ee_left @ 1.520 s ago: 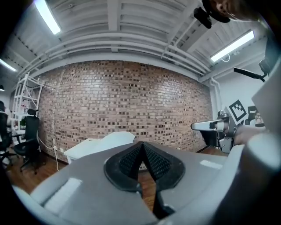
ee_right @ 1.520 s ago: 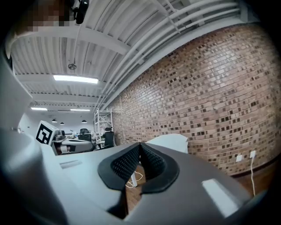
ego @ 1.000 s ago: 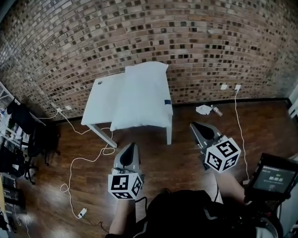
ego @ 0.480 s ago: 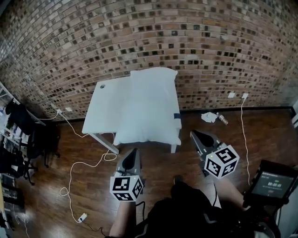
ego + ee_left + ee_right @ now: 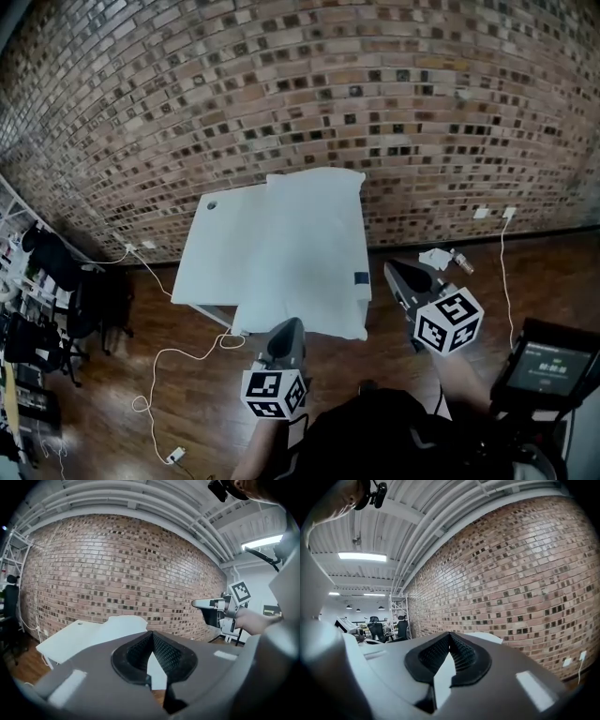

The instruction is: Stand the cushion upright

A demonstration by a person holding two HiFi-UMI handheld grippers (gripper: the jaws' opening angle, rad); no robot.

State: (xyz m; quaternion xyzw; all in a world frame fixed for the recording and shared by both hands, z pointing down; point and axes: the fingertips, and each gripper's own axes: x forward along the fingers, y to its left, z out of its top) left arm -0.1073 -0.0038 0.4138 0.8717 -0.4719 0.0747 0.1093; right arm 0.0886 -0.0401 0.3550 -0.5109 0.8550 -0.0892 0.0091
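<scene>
Since one second ago the left tongs (image 5: 290, 325) and the right tongs (image 5: 393, 269) have come nearer to the white bench (image 5: 214, 253), which is now larger in the head view. In this view the white cushion (image 5: 305, 248) lies flat on the right part of the bench, with its far end at the brick wall (image 5: 281, 94). It hides the bench's near edge on that side. The tip of the left tongs overlaps the cushion's near edge, but I cannot tell whether it touches. The right tongs are just beside the cushion's right edge, near a small blue tag (image 5: 361, 277). The person's arms are cut off at the bottom edge. A white cable (image 5: 155, 370) lies on the wooden floor (image 5: 84, 412).

From the left gripper view, the jaws of the left tongs are together and nothing is between them. The cushion and the bench show only partly above the body of the tongs. The right tongs are seen at the right, also closed.

From the right gripper view, the jaws are together and empty. Only a narrow white strip of the cushion shows behind them. Office chairs (image 5: 375, 626) far at the left are small and hard to make out.
</scene>
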